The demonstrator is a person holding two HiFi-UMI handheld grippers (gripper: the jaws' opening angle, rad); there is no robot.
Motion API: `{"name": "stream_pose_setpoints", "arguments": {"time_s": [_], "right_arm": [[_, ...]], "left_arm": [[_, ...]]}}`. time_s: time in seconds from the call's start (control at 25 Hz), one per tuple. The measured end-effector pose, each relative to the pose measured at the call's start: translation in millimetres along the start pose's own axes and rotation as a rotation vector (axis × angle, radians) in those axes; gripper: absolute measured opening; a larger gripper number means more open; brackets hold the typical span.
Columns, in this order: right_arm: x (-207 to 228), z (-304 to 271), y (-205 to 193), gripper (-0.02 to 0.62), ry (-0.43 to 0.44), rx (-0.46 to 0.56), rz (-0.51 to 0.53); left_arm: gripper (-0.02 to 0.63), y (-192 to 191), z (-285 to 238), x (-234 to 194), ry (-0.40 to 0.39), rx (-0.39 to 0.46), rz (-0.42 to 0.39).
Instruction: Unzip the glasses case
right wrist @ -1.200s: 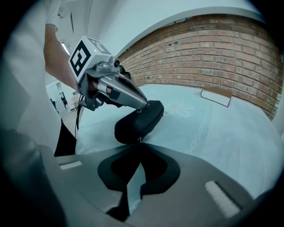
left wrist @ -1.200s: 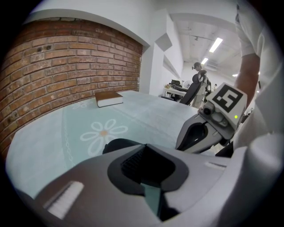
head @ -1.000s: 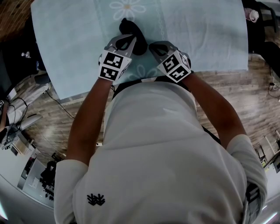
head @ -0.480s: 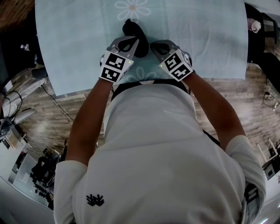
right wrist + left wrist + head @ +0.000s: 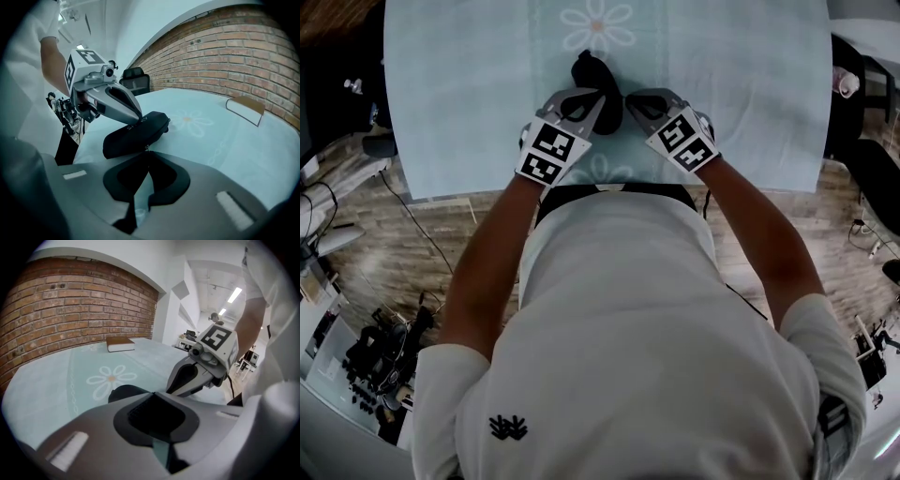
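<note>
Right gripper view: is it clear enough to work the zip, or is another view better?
Right gripper view: best; case sharp and evenly lit, the pull at the right gripper's tips only a sliver, brick wall bowed by fisheye. Left gripper view: own jaws hide most of the case, ceiling lights blown out. Head view: case small, featureless black.

Right tongs [image 5: 146, 153] closed on zipper pull [image 5: 146, 148], black glasses case [image 5: 133, 136], left tongs [image 5: 137, 119] atop case

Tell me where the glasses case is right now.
In the head view, the case lies mid-cloth, just below the daisy print, with the left claw and right claw at its near end.
</note>
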State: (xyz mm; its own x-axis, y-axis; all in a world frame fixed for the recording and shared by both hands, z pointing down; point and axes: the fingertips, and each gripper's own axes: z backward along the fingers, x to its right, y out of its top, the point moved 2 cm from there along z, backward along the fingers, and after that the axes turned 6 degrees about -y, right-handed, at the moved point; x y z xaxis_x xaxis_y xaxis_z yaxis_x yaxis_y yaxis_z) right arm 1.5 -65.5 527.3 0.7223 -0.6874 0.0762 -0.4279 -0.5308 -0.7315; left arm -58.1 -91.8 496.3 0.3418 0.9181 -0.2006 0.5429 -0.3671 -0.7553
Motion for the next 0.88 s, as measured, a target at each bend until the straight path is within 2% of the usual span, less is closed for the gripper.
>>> {"name": "stream_pose_setpoints", "arguments": {"time_s": [0.88], "right_arm": [[30, -23, 26, 0.002, 0.106, 0.002, 0.097]], "left_arm": [[0.055, -1, 1, -1, -0.005, 0.026, 0.056]]}}
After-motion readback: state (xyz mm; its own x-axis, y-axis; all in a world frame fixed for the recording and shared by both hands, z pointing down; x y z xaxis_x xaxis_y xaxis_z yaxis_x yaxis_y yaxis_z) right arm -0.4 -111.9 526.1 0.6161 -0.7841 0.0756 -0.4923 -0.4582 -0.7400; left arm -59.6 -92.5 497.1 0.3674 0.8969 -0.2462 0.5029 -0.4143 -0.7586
